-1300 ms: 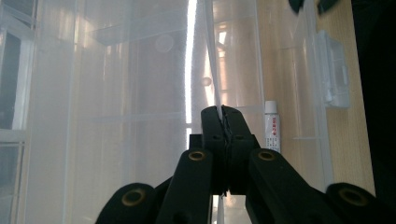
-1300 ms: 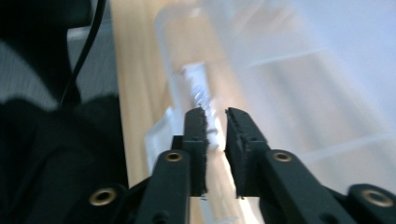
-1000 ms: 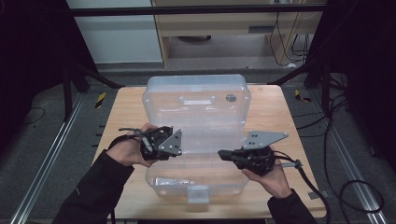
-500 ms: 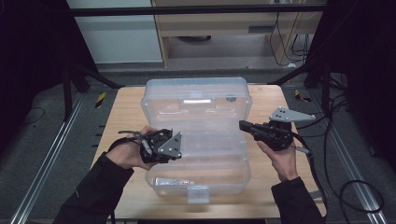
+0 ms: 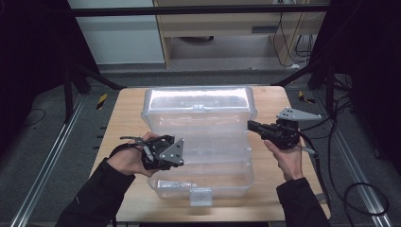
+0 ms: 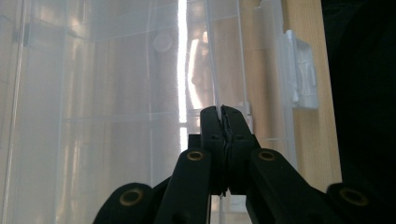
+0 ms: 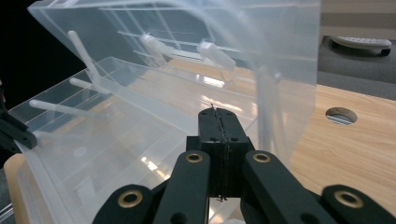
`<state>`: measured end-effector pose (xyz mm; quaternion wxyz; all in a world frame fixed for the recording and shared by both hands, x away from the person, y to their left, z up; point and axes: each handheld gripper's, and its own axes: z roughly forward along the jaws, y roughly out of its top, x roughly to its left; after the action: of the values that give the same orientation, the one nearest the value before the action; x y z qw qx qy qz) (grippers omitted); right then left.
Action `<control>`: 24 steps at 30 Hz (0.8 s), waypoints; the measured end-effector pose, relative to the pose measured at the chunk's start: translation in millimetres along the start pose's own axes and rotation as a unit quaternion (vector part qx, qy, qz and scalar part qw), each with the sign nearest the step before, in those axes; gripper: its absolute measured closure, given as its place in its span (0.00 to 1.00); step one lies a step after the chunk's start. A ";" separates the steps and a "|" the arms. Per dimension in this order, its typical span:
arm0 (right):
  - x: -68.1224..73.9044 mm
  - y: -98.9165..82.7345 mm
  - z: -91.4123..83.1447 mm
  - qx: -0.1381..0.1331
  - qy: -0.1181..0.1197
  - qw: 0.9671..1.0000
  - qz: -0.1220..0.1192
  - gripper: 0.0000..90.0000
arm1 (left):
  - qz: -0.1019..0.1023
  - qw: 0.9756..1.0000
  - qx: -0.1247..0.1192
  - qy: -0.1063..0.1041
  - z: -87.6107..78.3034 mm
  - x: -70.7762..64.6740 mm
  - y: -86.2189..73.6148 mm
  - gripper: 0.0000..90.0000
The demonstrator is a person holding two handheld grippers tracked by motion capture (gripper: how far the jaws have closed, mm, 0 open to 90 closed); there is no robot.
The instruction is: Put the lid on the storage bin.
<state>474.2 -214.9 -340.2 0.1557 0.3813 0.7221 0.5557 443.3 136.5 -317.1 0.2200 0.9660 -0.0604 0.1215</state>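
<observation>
- The clear plastic storage box (image 5: 201, 156) sits in the middle of the wooden table (image 5: 127, 109), its lid (image 5: 198, 106) swung up and standing behind the open base.
- In the near part of the base a small flat packet (image 5: 174, 183) lies on the bottom, and a white latch (image 5: 201, 196) hangs at the front edge.
- Your left gripper (image 5: 176, 152) is at the box's left side, pointing inward at the base wall. In the left gripper view the fingers (image 6: 211, 126) are clenched together with a thin clear edge of the box running right up to their tips; whether that edge is pinched or just touches them, you cannot tell from here.
- Your right gripper (image 5: 250, 125) is at the box's right side, level with the raised lid. Its fingers (image 7: 209, 126) are pressed tight together with nothing between them, and their tips sit just beside the lid's right end, close to the seam where lid meets base.
- In the right gripper view a round hole (image 7: 341, 115) shows in the table beyond the lid.
- Both your hands hold the grippers from the near edge of the table, well apart, with the box between them.
</observation>
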 end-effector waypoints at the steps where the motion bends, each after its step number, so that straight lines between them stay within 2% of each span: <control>1: -0.4 -0.3 -0.2 0.002 0.001 1.000 0.000 1.00 | -0.004 1.000 -0.004 -0.001 1.0 -1.3 -0.4 0.98; 7: 0.0 -4.9 0.4 0.010 0.008 1.000 0.003 1.00 | -0.006 1.000 -0.011 -0.002 1.6 -3.1 -4.0 0.97; 11: 0.1 -5.8 -0.5 0.009 0.010 1.000 0.005 1.00 | -0.014 1.000 -0.022 0.008 0.5 -4.5 -6.0 0.96; 14: 0.1 -6.6 -1.4 0.010 0.009 1.000 0.005 1.00 | -0.027 0.999 -0.039 0.006 0.0 -3.5 -7.9 0.95; 20: 0.5 -8.3 -2.1 0.013 0.012 1.000 0.007 1.00 | -0.051 0.995 -0.085 0.010 -12.4 -3.6 -5.6 0.95; 24: 1.2 -9.0 -2.7 0.013 0.012 1.000 0.008 1.00 | -0.064 0.993 -0.103 0.009 -14.6 -2.4 -3.7 0.95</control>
<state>468.2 -216.7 -347.3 0.1377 0.3819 0.7281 0.5523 438.5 146.4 -306.5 0.3258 0.9391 -0.0088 0.1086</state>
